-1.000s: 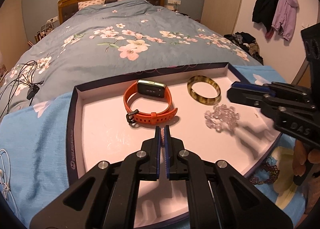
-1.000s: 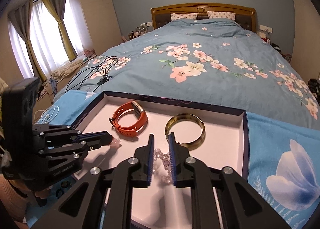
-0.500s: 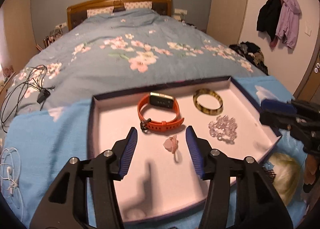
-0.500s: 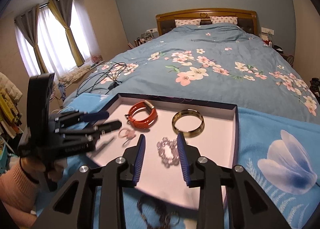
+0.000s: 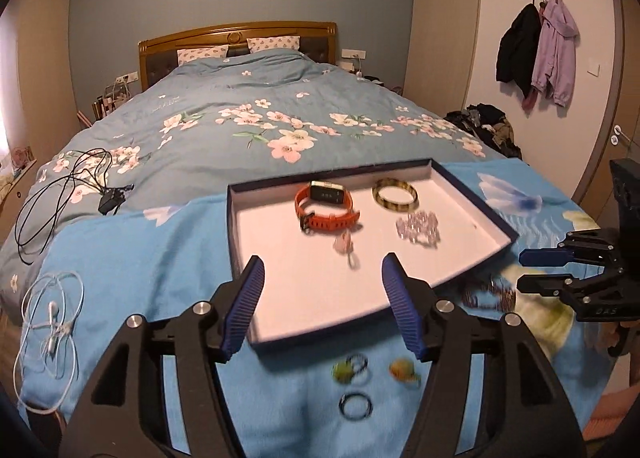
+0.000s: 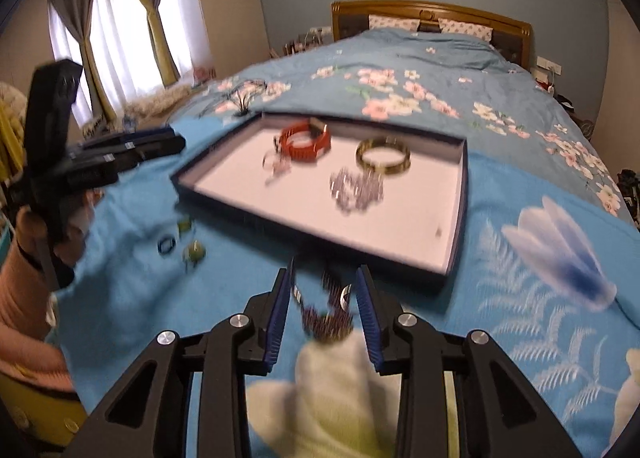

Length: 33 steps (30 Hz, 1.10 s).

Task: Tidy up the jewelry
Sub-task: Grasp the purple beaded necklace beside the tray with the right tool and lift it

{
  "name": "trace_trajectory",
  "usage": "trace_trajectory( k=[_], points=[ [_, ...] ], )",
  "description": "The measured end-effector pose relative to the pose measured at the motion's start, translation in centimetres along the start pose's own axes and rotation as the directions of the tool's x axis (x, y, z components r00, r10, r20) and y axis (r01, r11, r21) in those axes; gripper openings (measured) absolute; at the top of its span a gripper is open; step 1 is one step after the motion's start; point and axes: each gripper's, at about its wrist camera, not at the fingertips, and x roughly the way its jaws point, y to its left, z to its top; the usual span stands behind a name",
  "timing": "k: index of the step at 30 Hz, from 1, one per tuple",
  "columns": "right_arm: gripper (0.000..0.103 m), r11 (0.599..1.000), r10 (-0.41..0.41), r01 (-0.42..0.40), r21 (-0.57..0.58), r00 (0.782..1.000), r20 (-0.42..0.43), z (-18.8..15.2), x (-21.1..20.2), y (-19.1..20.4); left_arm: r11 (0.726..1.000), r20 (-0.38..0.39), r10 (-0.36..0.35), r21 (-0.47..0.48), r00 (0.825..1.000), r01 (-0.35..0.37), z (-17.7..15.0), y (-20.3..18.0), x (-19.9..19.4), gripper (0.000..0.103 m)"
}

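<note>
A dark-rimmed tray (image 5: 236, 254) (image 6: 460, 217) lies on blue cloth. It holds an orange watch (image 5: 326, 207) (image 6: 304, 141), a bangle (image 5: 395, 193) (image 6: 383, 155), a crystal bracelet (image 5: 418, 227) (image 6: 356, 189) and a small pink piece (image 5: 345, 248). My left gripper (image 5: 323, 270) (image 6: 160, 151) hovers at the tray's near edge, its jaws opening with nothing between them. My right gripper (image 6: 324, 276) (image 5: 528, 270) stands open over the cloth, a dark beaded bracelet (image 6: 324, 322) (image 5: 490, 294) lying between its fingers, untouched. Three rings (image 5: 355, 406) (image 6: 166, 245) lie on the cloth before the tray.
Black cables (image 5: 76, 177) lie on the flowered bedspread at left, and white earphones (image 5: 52, 318) lie on the cloth's left edge. A hand in a pink sleeve (image 6: 24, 298) holds the left gripper. Coats (image 5: 536, 49) hang on the right wall.
The left gripper opened, left the pink piece in the tray and drew back and up. The right gripper opened off the crystal bracelet and pulled back over the beaded bracelet.
</note>
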Motion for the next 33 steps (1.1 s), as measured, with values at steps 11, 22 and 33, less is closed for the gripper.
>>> trace_trajectory(
  k=[11, 22, 33],
  points=[
    [0.025, 0.997, -0.050, 0.046, -0.068, 0.997, -0.063, -1.3, 2.0, 1.5, 0.999, -0.033, -0.034, -0.015, 0.999, 0.033, -3.2, -0.2, -1.1, 0.060],
    [0.010, 0.998, -0.019, 0.016, -0.056, 0.999, -0.046, -1.1, 1.7, 1.7, 0.998, -0.051, -0.069, 0.005, 0.996, 0.070, -3.9, -1.2, -1.3, 0.060],
    [0.010, 0.996, 0.085, -0.086, 0.022, 0.995, 0.058, 0.8, -0.8, 1.4, 0.989, -0.065, -0.124, 0.071, 0.990, 0.128, -4.9, -2.7, -1.9, 0.060]
  ],
)
